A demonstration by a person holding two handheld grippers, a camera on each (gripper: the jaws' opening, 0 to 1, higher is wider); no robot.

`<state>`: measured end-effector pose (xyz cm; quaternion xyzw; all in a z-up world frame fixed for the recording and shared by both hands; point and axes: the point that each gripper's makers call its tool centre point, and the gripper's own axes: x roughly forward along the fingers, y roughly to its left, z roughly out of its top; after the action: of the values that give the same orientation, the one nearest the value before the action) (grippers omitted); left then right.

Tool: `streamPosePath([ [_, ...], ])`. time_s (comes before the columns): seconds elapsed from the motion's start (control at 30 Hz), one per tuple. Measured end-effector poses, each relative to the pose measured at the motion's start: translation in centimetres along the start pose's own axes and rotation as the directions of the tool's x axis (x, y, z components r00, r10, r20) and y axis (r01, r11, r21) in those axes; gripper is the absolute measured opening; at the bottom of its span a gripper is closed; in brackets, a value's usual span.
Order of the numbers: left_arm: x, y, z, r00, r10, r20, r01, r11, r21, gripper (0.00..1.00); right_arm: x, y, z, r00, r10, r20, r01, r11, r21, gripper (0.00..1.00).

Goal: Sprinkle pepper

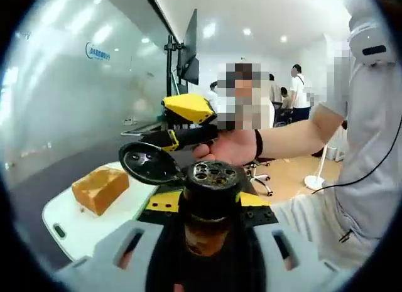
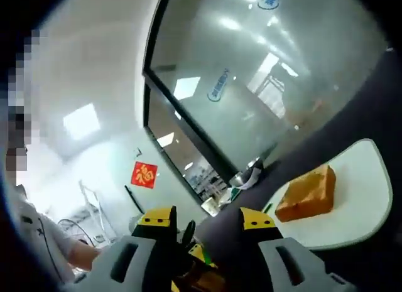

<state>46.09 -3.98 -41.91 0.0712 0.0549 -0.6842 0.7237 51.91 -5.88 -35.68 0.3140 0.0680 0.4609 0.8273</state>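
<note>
A pepper shaker (image 1: pixel 207 226) with amber glass and a black perforated top stands between my left gripper's (image 1: pixel 208 201) yellow-tipped jaws, which are shut on it. Its black flip lid (image 1: pixel 151 163) hangs open to the left. My right gripper (image 1: pixel 182 125), held by a hand, hovers just above and behind that lid. In the right gripper view, the right gripper (image 2: pixel 207 221) is open, with the thin edge of the lid (image 2: pixel 188 232) rising between its jaws. A slice of toast (image 1: pixel 100 188) (image 2: pixel 306 194) lies on a white board (image 1: pixel 75 226) (image 2: pixel 361 207).
The board rests on a dark table (image 1: pixel 38 198) beside a frosted glass wall (image 1: pixel 69 85). A monitor on a pole (image 1: pixel 188 53) stands behind. The person's arm and white shirt (image 1: pixel 370 154) take up the right. Other people and office chairs are in the background.
</note>
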Motion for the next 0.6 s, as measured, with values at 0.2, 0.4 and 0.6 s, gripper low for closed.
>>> streamPosePath([
  [0.2,0.1,0.3,0.1,0.998,-0.05,0.031,0.051,0.998,-0.024,0.21,0.9,-0.3,-1.3,0.991,0.0,-0.134,-0.012,0.996,-0.084,0.33],
  [0.4,0.5,-0.3,0.2,0.995,-0.095,0.033,0.096,0.995,-0.024,0.21,1.5,-0.7,-2.9,0.964,0.078,-0.255,-0.076,0.997,0.015,0.25],
  [0.6,0.5,-0.7,0.2,0.993,-0.116,0.019,0.116,0.993,-0.015,0.21,1.9,0.5,-2.3,0.946,0.155,-0.285,-0.135,0.987,0.091,0.19],
])
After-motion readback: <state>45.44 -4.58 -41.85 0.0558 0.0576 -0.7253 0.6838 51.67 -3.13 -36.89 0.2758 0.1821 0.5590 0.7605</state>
